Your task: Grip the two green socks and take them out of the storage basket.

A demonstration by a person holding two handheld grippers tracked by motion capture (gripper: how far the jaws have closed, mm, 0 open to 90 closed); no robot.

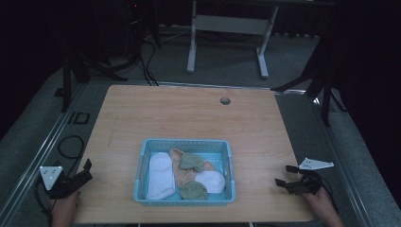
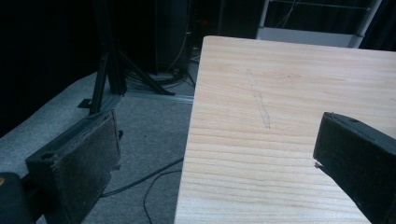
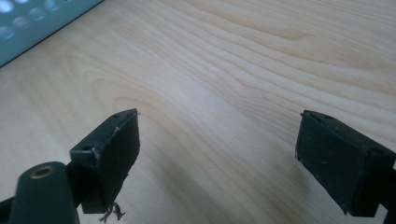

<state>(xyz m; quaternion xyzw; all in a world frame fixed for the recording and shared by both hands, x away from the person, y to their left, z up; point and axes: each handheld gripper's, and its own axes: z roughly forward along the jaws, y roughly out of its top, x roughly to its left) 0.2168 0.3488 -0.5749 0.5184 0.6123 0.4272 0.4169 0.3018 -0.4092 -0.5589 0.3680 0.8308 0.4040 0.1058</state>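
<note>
A light blue plastic basket (image 1: 143, 163) sits near the front middle of the wooden table (image 1: 189, 118). It holds several rolled socks: a white one (image 1: 161, 175) at the left, a peach one (image 1: 182, 172), two green ones (image 1: 191, 161) and another white one (image 1: 211, 180). My left gripper (image 1: 86, 169) hovers open at the table's front left edge, empty. In the left gripper view its jaws (image 2: 219, 140) straddle the table's left edge. My right gripper (image 1: 285, 175) rests open near the front right corner, empty. The basket's corner (image 3: 28, 28) shows at the upper left of the right gripper view.
A round cable hole (image 1: 225, 100) lies at the back of the table. Cables (image 1: 71, 146) trail on the grey floor to the left. A white table frame (image 1: 227, 33) and dark stands sit behind. Bare wood surrounds the basket.
</note>
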